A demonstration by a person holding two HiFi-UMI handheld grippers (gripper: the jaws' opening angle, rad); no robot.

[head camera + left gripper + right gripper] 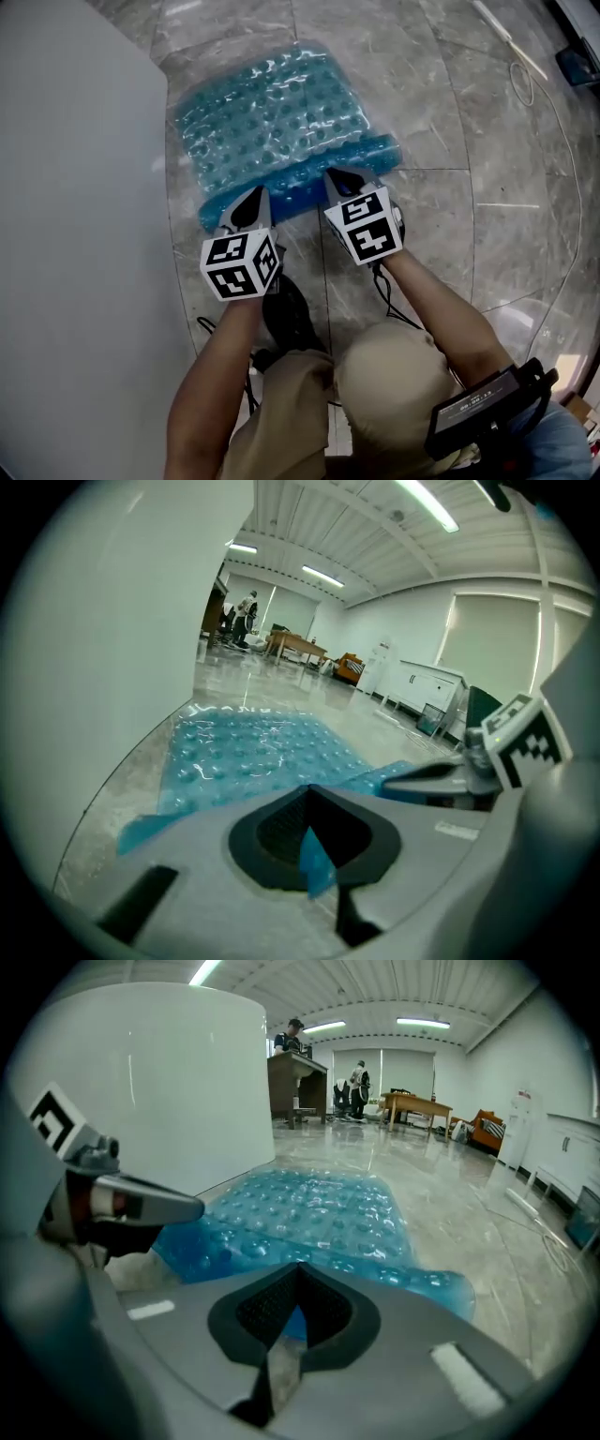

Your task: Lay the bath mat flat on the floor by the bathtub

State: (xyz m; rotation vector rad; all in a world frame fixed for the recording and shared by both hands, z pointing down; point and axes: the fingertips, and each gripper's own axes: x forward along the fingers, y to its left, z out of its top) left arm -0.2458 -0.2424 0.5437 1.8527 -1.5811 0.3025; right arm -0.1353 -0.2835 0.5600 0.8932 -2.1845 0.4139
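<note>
On the floor [450,112], with the tub [75,234] at its 9 o'clock, the mat [272,122] lay mostly spread. The left tool [248,211] and right tool [343,182] each pinched its lifted 6 o'clock edge. Dropped from there, that edge would likely curl or fold under.

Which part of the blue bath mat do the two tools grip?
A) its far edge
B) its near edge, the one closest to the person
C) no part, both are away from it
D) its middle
B: the left tool and the right tool are both shut on the near edge of the bath mat.
</note>
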